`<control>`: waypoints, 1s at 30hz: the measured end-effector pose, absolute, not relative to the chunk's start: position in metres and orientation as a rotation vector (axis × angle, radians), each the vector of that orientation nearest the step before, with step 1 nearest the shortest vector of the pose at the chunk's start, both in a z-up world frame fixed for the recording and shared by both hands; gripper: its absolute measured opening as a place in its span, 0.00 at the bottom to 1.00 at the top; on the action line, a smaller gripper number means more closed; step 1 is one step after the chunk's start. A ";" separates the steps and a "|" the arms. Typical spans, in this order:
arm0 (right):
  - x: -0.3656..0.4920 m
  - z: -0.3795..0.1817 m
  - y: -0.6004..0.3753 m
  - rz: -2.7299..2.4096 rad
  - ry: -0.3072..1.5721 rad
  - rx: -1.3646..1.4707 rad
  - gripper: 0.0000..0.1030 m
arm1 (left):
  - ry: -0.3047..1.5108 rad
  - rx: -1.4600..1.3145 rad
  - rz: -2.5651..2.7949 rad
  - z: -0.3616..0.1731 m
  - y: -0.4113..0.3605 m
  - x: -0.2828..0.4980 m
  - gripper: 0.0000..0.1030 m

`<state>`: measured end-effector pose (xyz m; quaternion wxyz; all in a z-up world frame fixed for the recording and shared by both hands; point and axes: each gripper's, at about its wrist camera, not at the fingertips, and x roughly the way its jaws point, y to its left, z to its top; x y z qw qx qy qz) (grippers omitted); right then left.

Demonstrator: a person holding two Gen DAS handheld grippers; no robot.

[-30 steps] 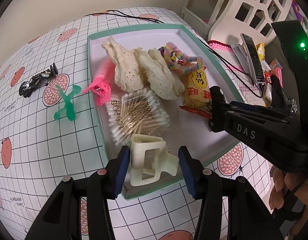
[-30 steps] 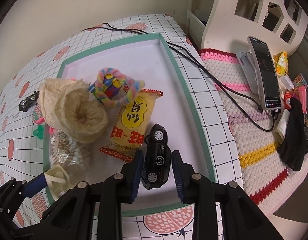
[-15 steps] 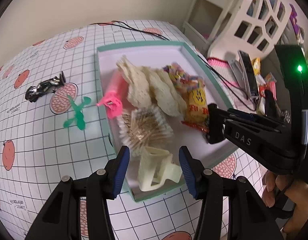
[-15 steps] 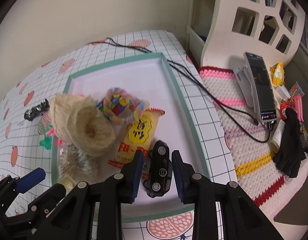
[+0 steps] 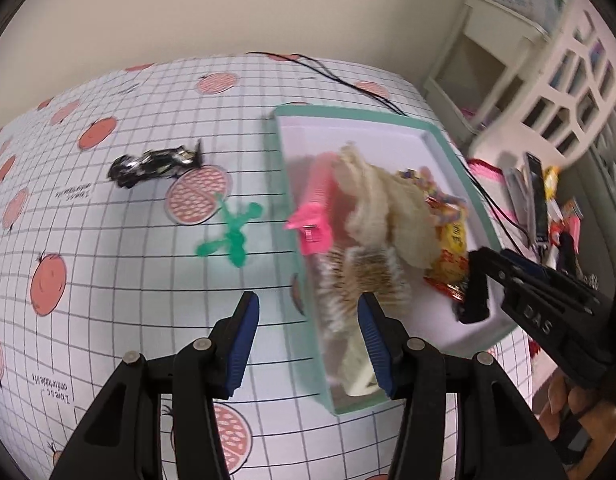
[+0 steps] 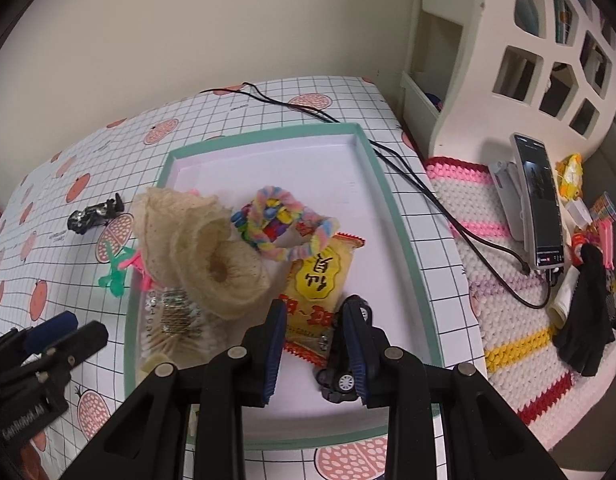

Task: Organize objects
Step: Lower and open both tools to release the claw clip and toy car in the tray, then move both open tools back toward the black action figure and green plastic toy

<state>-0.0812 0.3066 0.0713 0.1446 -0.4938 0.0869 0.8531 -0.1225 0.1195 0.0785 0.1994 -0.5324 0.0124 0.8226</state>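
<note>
A teal-rimmed white tray (image 6: 381, 196) holds cream lace scrunchies (image 6: 204, 248), a rainbow pipe-cleaner ring (image 6: 282, 222), a yellow snack packet (image 6: 321, 284), cotton swabs (image 5: 359, 284), a pink clip (image 5: 313, 224), a cream claw clip (image 5: 357, 364) and a black toy car (image 6: 339, 372). My left gripper (image 5: 308, 328) is open and empty above the tray's near left rim. My right gripper (image 6: 315, 340) is open above the tray; the car lies under its right finger. A second black toy car (image 5: 156, 164) and a green clip (image 5: 232, 236) lie on the tablecloth left of the tray.
A black cable (image 6: 407, 168) runs along the tray's right side. A crocheted mat (image 6: 503, 320) on the right carries a phone on a stand (image 6: 537, 204), a black glove (image 6: 587, 312) and small items. A white shelf (image 6: 507, 52) stands behind it.
My left gripper has let go of the cream claw clip in the tray, drawn back and swung left. My right gripper has released the black car, opened wider and lifted back.
</note>
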 end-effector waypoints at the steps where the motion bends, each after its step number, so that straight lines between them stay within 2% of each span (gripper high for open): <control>1: -0.082 0.071 0.305 2.462 0.247 -1.428 0.32 | 0.016 -1.503 2.309 0.078 0.115 -0.125 0.51; 8: -0.085 0.070 0.295 2.483 0.217 -1.440 0.38 | -0.052 -1.569 2.358 0.073 0.096 -0.135 0.58; 14: -0.086 0.071 0.291 2.491 0.206 -1.438 0.50 | -0.056 -1.614 2.388 0.068 0.085 -0.141 0.58; 16: -0.087 0.071 0.290 2.496 0.202 -1.434 0.57 | -0.048 -1.626 2.397 0.067 0.083 -0.141 0.58; 18: -0.087 0.071 0.289 2.500 0.200 -1.429 0.57 | -0.042 -1.638 2.408 0.065 0.081 -0.142 0.59; 19: -0.087 0.071 0.289 2.502 0.199 -1.426 0.59 | -0.043 -1.643 2.411 0.064 0.080 -0.142 0.65; 20: -0.087 0.071 0.289 2.503 0.197 -1.425 0.61 | -0.051 -1.650 2.413 0.063 0.078 -0.142 0.76; 21: -0.087 0.071 0.289 2.503 0.195 -1.424 0.65 | -0.065 -1.656 2.416 0.063 0.076 -0.143 0.79; 22: -0.087 0.071 0.289 2.503 0.193 -1.423 0.68 | -0.077 -1.658 2.418 0.062 0.074 -0.143 0.80; 26: -0.087 0.072 0.288 2.507 0.182 -1.415 0.70 | -0.119 -1.668 2.432 0.060 0.067 -0.145 0.82; 30: -0.087 0.072 0.288 2.511 0.175 -1.408 0.79 | -0.118 -1.666 2.453 0.060 0.065 -0.145 0.83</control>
